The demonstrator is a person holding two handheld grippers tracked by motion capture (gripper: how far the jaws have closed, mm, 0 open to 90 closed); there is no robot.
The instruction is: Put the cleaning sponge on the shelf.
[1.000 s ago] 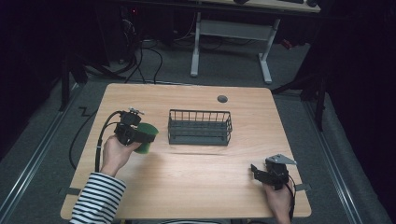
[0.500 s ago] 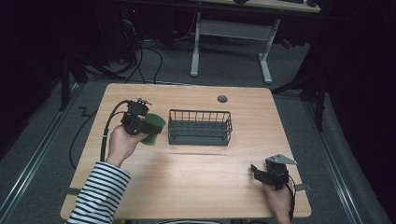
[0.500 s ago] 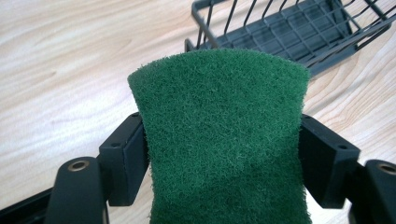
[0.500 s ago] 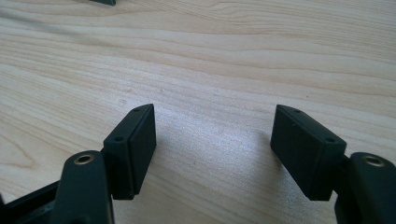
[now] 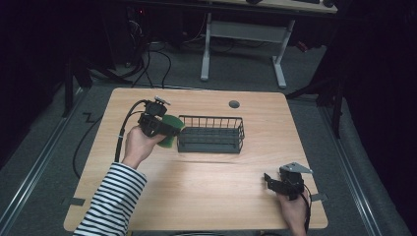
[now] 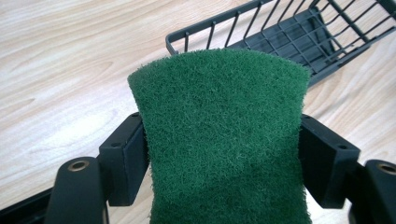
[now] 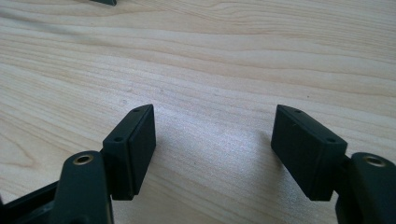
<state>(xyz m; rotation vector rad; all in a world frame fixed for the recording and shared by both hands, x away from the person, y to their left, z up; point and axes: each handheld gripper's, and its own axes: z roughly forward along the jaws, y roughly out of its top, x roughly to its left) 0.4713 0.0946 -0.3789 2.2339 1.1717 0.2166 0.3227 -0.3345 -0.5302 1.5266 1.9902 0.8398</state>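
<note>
Beside wire basket (image 5: 210, 133): left gripper (image 5: 167, 131) clamps green scouring pad (image 6: 219, 135) | right gripper (image 7: 212, 154) wide over table (image 7: 233, 56)

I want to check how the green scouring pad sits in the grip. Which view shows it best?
The left gripper view: the green scouring pad is close up, pinched at both sides between the left gripper jaws, its top edge bowed. The high view shows it small, partly covered, beside the wire basket.
</note>
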